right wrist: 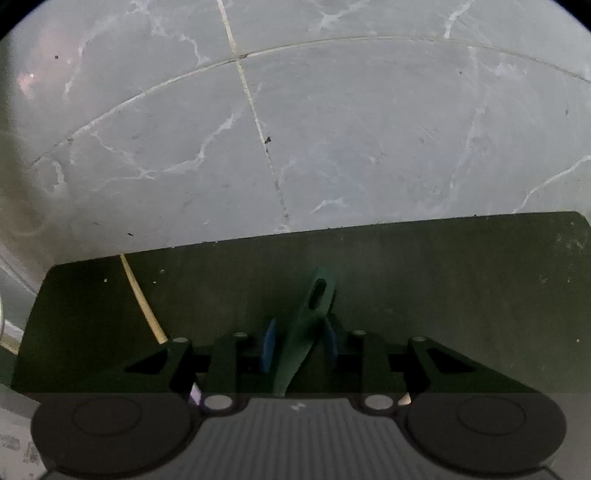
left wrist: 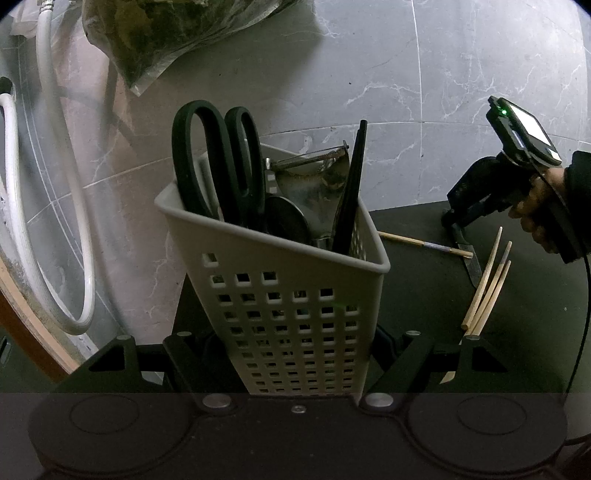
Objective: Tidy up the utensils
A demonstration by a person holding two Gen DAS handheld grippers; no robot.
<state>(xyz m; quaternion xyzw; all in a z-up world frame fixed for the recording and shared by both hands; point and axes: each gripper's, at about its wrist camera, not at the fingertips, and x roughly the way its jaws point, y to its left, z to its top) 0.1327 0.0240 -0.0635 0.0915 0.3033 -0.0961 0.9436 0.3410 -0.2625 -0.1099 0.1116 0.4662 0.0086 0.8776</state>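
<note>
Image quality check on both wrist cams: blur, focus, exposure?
Left wrist view: sharp, heavy fisheye bending of the floor tile lines, grey perforated plastic utensil basket well lit, black mat underexposed. Right wrist view: soft and hazy throughout, dark green-handled knife between the right tongs smeared, colours washed out, dark vignette corners.

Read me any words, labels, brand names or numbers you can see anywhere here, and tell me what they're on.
None can be read.
The lit screen atop the right hand-held gripper glares white; nothing legible.
The grey utensil basket, the black scissors and the clear plastic bag show no print.
</note>
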